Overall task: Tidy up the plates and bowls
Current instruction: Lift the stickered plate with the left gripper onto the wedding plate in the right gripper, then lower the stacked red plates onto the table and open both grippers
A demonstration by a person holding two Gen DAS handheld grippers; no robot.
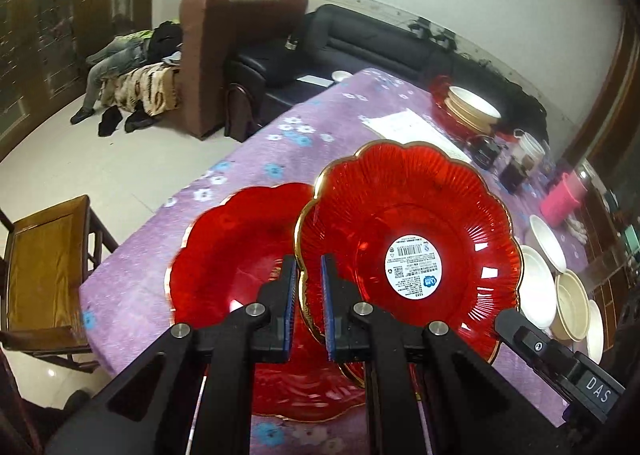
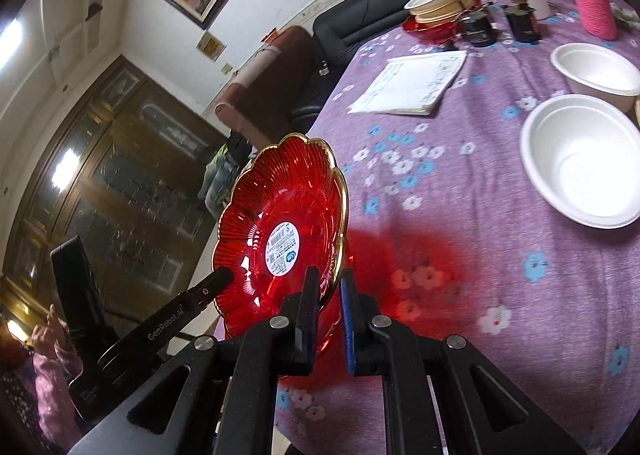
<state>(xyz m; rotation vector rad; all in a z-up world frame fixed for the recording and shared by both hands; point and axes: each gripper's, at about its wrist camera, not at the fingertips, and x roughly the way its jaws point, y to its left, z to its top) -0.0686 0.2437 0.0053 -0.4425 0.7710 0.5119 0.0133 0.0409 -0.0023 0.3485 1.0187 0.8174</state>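
Note:
A red glass plate with a gold scalloped rim and a round white label [image 1: 412, 231] is held tilted above the purple tablecloth. My left gripper [image 1: 309, 267] is shut on its rim. My right gripper [image 2: 330, 283] is shut on the same plate [image 2: 280, 239] at its near edge; the left gripper's tip [image 2: 218, 279] shows at its left. A second red plate [image 1: 232, 255] lies flat on the cloth under and left of the held one. The right gripper's body [image 1: 560, 363] shows at lower right in the left wrist view.
White bowls [image 2: 580, 163] [image 2: 596, 71] stand at the right, with more white and beige bowls [image 1: 540, 279]. At the far end are stacked bowls on a red plate [image 2: 436, 7], a paper pad [image 2: 412, 83], cups, a pink container [image 2: 592, 3]. A wooden chair [image 1: 44, 267] is at the table's left.

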